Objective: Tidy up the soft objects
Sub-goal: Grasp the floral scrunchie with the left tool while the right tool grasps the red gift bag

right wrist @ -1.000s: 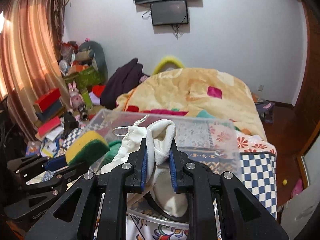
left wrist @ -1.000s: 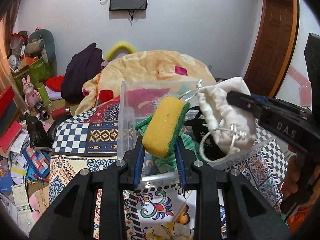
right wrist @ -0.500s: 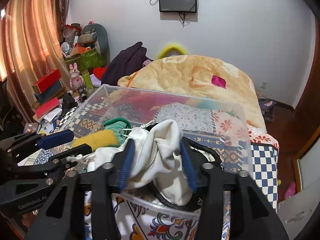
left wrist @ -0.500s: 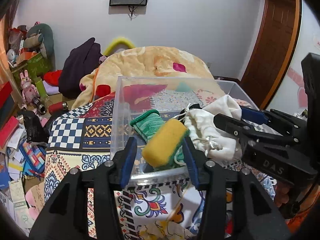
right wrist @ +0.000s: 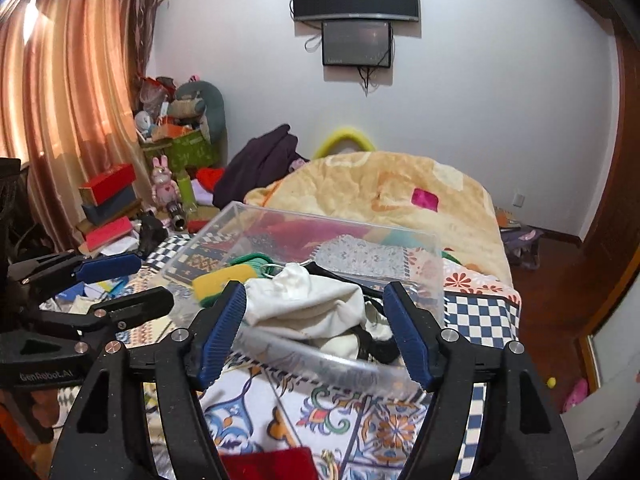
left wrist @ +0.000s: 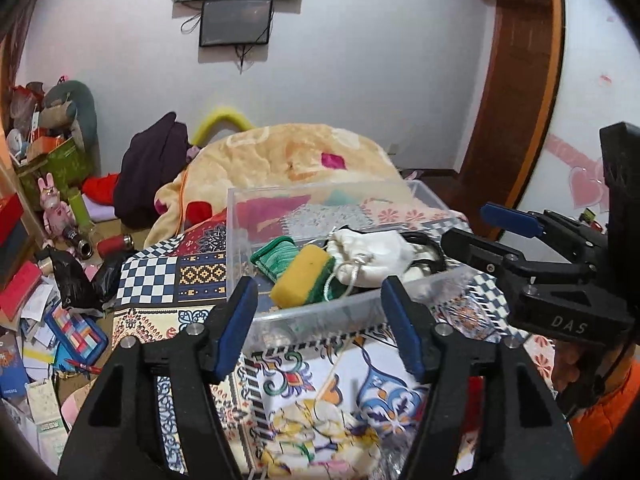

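Observation:
A clear plastic bin (left wrist: 240, 216) (right wrist: 434, 280) stands on the patterned bedspread. In it lie a yellow-and-green sponge (left wrist: 300, 282) (right wrist: 216, 282), a white drawstring pouch (left wrist: 372, 250) (right wrist: 308, 300), a green knitted piece (left wrist: 276, 252) and something black (left wrist: 428, 248). My left gripper (left wrist: 320, 320) is open and empty, just short of the bin's near wall. My right gripper (right wrist: 316, 328) is open and empty at the bin's near rim, over the pouch. Each gripper shows in the other's view: the right one (left wrist: 476, 232), the left one (right wrist: 132, 280).
A yellow blanket heap (left wrist: 296, 156) lies behind the bin. Boxes, toys and papers (left wrist: 44, 264) clutter the floor at left. A red cloth (right wrist: 268, 466) lies near my right gripper's base. A wooden door (left wrist: 516, 92) is at right.
Both grippers opened. The sponge and the white pouch dropped from them into the bin. Both grippers have drawn back a little from the bin.

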A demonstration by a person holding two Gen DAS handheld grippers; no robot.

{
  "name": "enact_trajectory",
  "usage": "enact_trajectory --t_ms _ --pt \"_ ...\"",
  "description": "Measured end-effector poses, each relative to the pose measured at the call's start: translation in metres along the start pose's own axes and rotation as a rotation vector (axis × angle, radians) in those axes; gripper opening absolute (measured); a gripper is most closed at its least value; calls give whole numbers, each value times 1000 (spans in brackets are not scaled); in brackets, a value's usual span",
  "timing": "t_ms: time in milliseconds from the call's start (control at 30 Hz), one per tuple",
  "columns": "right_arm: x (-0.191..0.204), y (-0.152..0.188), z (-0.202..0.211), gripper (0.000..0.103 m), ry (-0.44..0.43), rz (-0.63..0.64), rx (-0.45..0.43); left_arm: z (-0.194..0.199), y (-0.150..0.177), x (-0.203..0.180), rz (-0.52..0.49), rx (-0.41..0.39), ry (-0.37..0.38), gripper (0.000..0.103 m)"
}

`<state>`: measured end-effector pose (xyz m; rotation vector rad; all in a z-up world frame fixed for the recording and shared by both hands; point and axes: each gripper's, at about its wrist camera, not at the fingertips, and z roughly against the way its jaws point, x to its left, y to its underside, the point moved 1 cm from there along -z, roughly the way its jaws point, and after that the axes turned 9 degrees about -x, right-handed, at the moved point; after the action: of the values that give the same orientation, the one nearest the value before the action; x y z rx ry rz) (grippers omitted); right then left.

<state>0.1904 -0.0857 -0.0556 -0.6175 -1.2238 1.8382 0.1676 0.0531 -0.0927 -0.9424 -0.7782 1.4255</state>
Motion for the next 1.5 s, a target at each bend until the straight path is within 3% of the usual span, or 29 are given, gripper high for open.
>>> enact_trajectory --t_ms 200,433,867,1100,1267,1400,1500 --pt "3 14 23 71 -7 19 -13 24 11 -5 -24 -10 5 71" --pt "12 48 28 72 -24 28 52 30 41 -8 -37 62 15 71" --pt "19 106 22 72 -68 -16 216 10 104 -10 -2 230 22 71" --pt "22 122 17 72 -76 -19 260 -5 111 -4 12 239 -39 71" --pt "18 125 17 51 -50 -10 260 -9 111 2 27 228 -55 71" --pt "12 124 19 35 -25 0 248 -14 112 7 47 233 -48 58" --pt "8 123 20 29 -25 -16 235 -14 110 9 47 225 -48 48"
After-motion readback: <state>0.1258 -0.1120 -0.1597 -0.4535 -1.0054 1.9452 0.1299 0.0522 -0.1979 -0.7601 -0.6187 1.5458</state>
